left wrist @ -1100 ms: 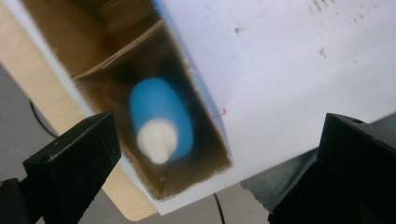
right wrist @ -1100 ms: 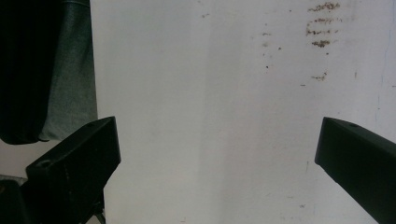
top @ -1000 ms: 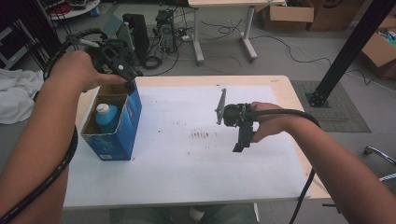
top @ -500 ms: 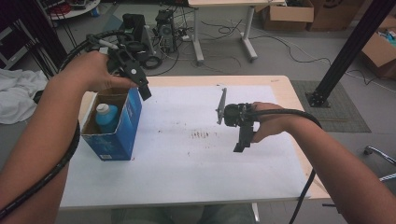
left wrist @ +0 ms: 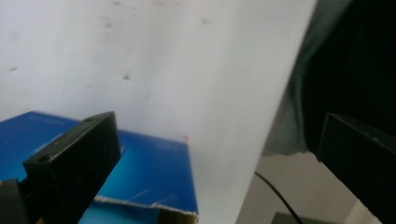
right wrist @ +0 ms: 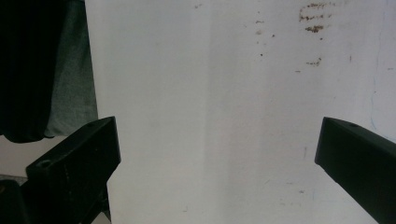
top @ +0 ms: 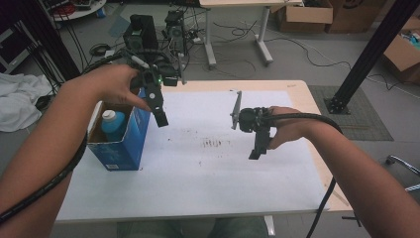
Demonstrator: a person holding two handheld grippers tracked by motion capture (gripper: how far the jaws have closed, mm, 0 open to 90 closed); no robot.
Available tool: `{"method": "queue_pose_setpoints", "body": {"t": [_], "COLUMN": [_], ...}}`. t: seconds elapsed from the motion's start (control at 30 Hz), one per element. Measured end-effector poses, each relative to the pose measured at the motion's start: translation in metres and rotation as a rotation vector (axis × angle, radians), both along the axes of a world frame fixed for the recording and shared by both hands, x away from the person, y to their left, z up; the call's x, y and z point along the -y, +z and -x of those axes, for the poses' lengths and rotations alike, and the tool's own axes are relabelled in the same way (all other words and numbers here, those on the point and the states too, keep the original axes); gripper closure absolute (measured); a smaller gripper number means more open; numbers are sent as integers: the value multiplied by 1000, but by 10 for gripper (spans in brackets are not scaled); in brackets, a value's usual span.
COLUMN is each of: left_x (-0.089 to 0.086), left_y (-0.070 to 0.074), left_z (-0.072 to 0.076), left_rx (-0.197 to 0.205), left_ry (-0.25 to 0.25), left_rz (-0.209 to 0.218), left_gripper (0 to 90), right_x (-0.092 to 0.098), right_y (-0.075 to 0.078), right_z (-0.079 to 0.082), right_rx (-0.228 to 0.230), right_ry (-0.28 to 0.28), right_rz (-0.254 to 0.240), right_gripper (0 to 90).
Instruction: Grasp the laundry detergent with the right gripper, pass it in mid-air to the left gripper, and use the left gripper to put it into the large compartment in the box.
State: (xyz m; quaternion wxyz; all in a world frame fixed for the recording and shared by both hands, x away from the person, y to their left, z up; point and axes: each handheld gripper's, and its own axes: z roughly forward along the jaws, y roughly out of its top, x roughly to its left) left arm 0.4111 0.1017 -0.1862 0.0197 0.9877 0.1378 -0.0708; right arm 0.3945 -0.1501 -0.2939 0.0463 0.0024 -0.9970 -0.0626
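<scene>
An open blue cardboard box point(top: 124, 146) stands at the table's left side, and a blue bottle with a white cap point(top: 113, 123) is upright inside it. My left gripper point(top: 161, 119) hangs in the air just right of the box's top edge, jaws pointing down. In the left gripper view the gripper point(left wrist: 217, 128) is open and empty, with the blue box point(left wrist: 154, 172) below it. My right gripper point(top: 256, 151) hovers over the table's middle right. Its own view shows it point(right wrist: 217, 128) open and empty above the white tabletop point(right wrist: 210, 93).
Brown smudges point(top: 214, 144) mark the middle of the white table point(top: 198, 188). On the floor beyond are another table's legs point(top: 210, 39), cables, cardboard boxes point(top: 302, 17) and a black slanted post point(top: 369, 54). A white cloth point(top: 17, 106) lies at far left.
My left gripper has moved right and toward me, from above the box's far rim to the air beside its right edge. The right gripper has stayed put.
</scene>
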Motion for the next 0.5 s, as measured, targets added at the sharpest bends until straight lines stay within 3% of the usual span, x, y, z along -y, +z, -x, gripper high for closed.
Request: {"method": "queue_pose_setpoints", "body": {"t": [0.3, 0.5], "left_x": [9, 11], "left_y": [-16, -14], "left_z": [7, 7], "left_rx": [-15, -13], "left_ry": [-45, -56], "left_rz": [-34, -29], "left_gripper": [1, 1], "right_x": [-1, -1], "right_y": [3, 4], "right_z": [2, 1], "right_rx": [6, 8], "right_ry": [4, 6], "right_rz": [4, 4], "right_gripper": [0, 0]}}
